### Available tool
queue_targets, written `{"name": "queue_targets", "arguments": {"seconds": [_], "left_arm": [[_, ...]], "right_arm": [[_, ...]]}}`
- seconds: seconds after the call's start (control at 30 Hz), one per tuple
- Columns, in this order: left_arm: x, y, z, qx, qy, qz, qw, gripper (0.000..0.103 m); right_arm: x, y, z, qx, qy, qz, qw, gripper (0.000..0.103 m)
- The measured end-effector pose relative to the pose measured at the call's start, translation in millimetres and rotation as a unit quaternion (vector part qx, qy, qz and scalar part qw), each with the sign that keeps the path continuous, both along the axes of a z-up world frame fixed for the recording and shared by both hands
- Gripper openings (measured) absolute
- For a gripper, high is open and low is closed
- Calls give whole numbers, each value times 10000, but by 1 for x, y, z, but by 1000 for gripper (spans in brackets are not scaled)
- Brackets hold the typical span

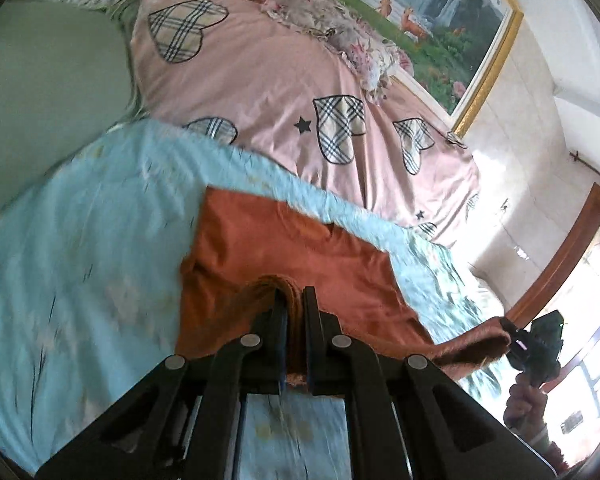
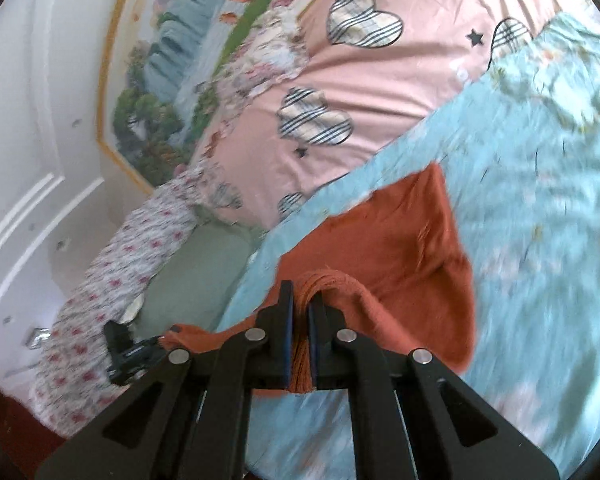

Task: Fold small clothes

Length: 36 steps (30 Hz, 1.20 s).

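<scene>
Rust-orange cloth, a small garment (image 1: 292,256), lies on a light blue floral sheet (image 1: 80,240) spread over the bed, its far part flat and its near edge lifted off the sheet. Both tongs grip that near edge. The left tongs (image 1: 294,304) are pinched narrow on a bunched fold of the orange fabric, which fills the slim gap between the two black fingers and runs back between the blue pads. They point forward and somewhat downward toward the bed. The right tongs (image 2: 300,300) are likewise nearly closed on a gathered wad of the same garment, aimed only slightly below level across the sheet.

In the left wrist view the right tongs appear at the lower right edge, holding a stretched corner of the cloth, with a hand (image 1: 526,400) wrapped around the handle below. In the right wrist view the left tongs show at the lower left, also with cloth at their tips. The fabric spans between the two tools, taut along the raised edge.

Beyond the blue sheet lies a pink quilt (image 1: 260,80) with plaid hearts, then a floral pillow (image 1: 340,24) and a framed landscape picture (image 1: 440,8) on the wall.
</scene>
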<state>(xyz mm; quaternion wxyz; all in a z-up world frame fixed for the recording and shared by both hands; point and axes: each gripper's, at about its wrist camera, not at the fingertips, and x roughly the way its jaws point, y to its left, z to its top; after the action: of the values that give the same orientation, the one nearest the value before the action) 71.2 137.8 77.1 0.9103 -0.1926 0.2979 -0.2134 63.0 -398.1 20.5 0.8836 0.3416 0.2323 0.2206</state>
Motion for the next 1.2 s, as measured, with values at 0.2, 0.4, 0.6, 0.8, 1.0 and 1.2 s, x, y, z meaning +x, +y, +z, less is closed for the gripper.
{"name": "queue_targets", "arguments": {"seconds": [0.2,0.4,0.6,0.8,1.0,1.2], "left_arm": [[90,-21,10,248,35,170,9995,4],[178,-39,-12,446,385,304,9978,5],[244,-49,-56,628,840,401,9937,5],[291,-59,-112,898,1428,367,9850,10],[243,-64,-97,777,1244,-41,9892,38],[173,-132,-100,759,1148,-1323,9816,48]], "right_arm": [[85,-13,2,-406,427,-395,9975,7],[168,-21,-15,-695,967,-587,9911,7],[225,-23,-52,-1011,1577,-610,9804,7],[257,-21,-90,-1067,2185,-603,9681,10],[213,-15,-55,-1183,1514,-767,9784,22],[190,69,-59,-1720,1332,1200,9686,22]]}}
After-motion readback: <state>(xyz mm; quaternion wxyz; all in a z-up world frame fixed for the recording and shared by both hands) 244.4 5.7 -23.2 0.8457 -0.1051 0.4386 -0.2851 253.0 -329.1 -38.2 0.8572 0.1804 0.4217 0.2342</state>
